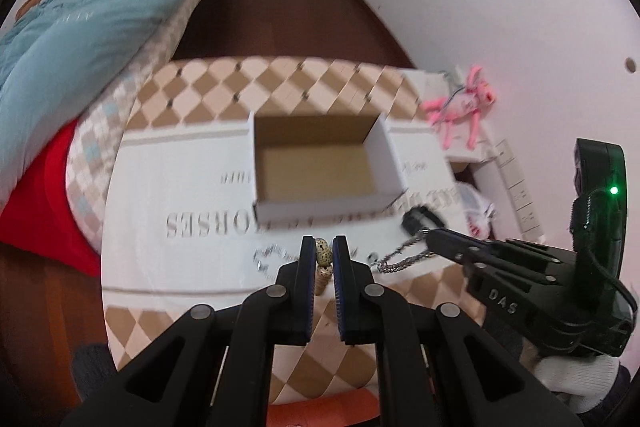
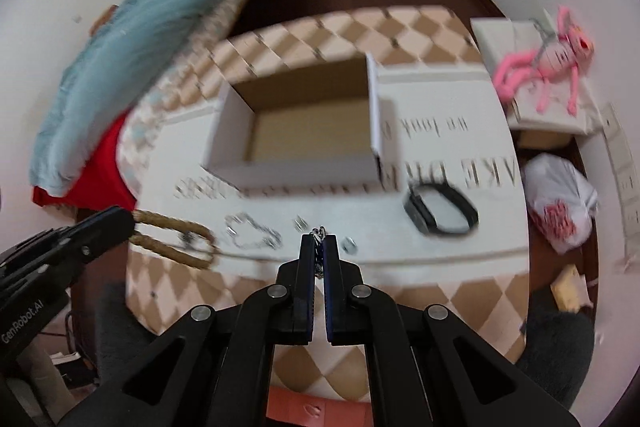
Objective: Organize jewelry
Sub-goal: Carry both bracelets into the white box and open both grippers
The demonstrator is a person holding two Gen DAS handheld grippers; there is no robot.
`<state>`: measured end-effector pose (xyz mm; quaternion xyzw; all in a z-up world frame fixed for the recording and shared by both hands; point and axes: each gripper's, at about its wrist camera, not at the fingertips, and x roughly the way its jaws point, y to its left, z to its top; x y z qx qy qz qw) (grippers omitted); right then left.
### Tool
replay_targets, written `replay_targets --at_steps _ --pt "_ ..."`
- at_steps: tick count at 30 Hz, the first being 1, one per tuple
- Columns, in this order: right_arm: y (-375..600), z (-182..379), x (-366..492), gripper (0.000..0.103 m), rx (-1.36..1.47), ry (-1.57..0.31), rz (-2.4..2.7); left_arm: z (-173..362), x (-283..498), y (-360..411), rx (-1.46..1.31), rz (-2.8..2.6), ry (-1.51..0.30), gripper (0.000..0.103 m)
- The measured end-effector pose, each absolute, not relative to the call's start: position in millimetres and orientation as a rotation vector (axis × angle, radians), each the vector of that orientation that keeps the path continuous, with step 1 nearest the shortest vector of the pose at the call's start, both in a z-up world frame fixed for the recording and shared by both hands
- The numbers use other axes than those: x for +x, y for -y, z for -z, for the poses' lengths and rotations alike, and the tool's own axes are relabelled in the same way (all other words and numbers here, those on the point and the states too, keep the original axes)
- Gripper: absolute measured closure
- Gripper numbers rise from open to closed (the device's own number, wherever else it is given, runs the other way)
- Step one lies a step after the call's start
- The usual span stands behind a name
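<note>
Nearest the left lens, the left gripper (image 1: 324, 247) pinches a beaded bracelet (image 1: 323, 253), speckled beads caught between its pads; from the right wrist view the bracelet's tan loop (image 2: 176, 237) hangs off that claw over the table's near left edge. Right gripper (image 2: 319, 241) is pressed together on a silver chain (image 1: 404, 257), links showing just past its tips, the chain sagging between claw and cloth. Both pieces are held clear of the white printed cloth (image 1: 180, 195), likely for carrying to the open cardboard box (image 1: 320, 167), which sits farther back at centre and looks bare inside. On the cloth near the grippers: a second small silver chain (image 2: 252, 231), a couple of tiny metal bits, possibly rings or studs (image 2: 350, 246), too blurred to tell, and a black band (image 2: 440, 211) to the right. Pink plush toy (image 2: 548, 67) lies far right, off the work area. Judgement: early in the sorting; dangling loops could snag the box rim.
</note>
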<state>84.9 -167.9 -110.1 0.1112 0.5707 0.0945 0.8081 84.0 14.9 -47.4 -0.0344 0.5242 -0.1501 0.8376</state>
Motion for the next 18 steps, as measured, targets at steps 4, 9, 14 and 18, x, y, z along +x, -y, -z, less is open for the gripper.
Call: replay_targets --at_steps 4,9,14,18 --pt "162 78 107 0.100 0.212 -1.151 -0.233 25 110 -11 -0.065 0.347 -1.064 0.097" --pt "158 60 145 0.100 0.172 -1.107 -0.229 24 152 -6 -0.045 0.355 -1.060 0.097" --pt "157 85 194 0.099 0.159 -1.186 -0.224 52 195 -3 -0.043 0.351 -1.131 0.097" --pt "155 112 222 0.100 0.145 -1.244 -0.212 74 222 -2 -0.061 0.349 -1.192 0.097"
